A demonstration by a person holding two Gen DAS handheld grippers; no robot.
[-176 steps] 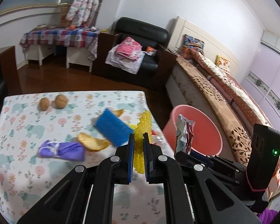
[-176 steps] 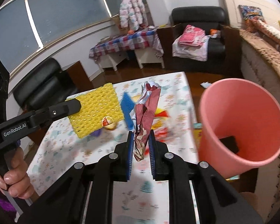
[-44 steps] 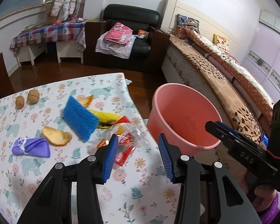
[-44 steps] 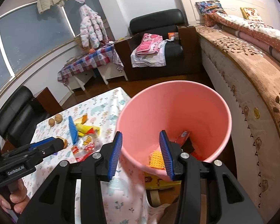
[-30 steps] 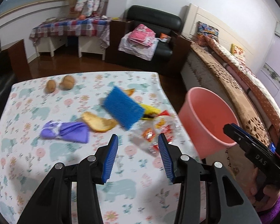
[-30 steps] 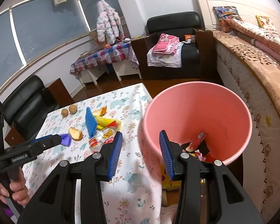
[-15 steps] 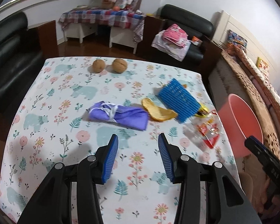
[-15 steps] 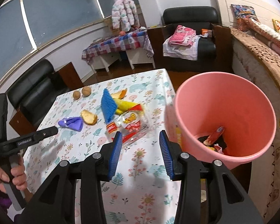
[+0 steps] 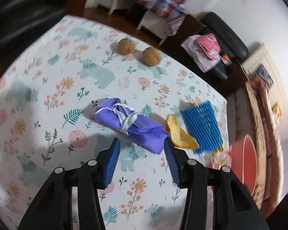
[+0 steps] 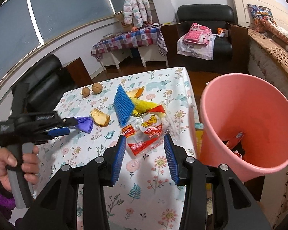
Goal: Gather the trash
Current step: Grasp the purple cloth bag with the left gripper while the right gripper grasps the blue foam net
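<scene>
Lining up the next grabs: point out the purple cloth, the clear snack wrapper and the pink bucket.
purple cloth (image 9: 132, 126): left wrist view, middle of the bundle.
snack wrapper (image 10: 147, 134): right wrist view, printed centre.
pink bucket (image 10: 259, 103): right wrist view, inner wall.

The surface (image 9: 71, 103) wears a white cloth printed with teal bears, pink and orange flowers and green leaves. On it lie a purple folded cloth bundle (image 9: 130, 124) tied with white string, a ribbed bright-blue foam sleeve (image 9: 202, 127), a yellow-orange curl of fruit peel (image 9: 179, 137), two tan-brown walnuts (image 9: 138, 51) and a clear plastic snack bag (image 10: 146, 134) with red, white and yellow print. The round plastic bucket (image 10: 259, 118) is salmon pink. The left gripper (image 9: 142, 153) and right gripper (image 10: 145, 151) are black with blue ridged pads. Far off, a side table's cloth (image 10: 128, 38) is checked red, blue and white.
</scene>
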